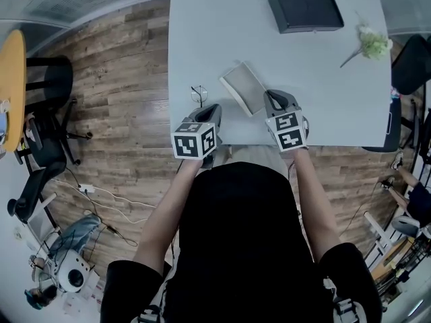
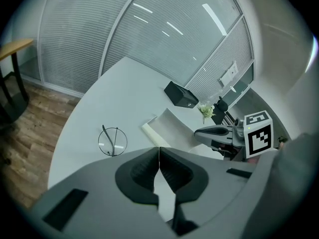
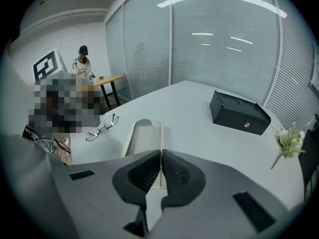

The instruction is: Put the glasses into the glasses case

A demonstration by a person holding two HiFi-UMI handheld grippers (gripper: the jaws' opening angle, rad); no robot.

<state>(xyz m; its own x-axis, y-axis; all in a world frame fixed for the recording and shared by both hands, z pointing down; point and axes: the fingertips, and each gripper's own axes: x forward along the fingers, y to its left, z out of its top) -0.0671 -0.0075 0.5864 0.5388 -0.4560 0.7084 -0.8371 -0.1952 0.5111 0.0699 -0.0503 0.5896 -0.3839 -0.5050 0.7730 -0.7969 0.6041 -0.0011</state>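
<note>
I am looking down at the white table [image 1: 202,32] spreading out ahead of both tools, with the black box [image 3: 239,112] sitting far beyond my right gripper [image 3: 161,156]. That gripper is clamping the thin upright flap of the open glasses case [image 3: 142,138]. My left gripper [image 2: 159,152] is hovering pinched together and empty, and the glasses [image 2: 112,141] are lying on the table just ahead, to its left.

Bright, even overhead light; ceiling strips glare on the glass wall [image 3: 224,59]; soft shadows; fisheye bending, dark corners.
</note>
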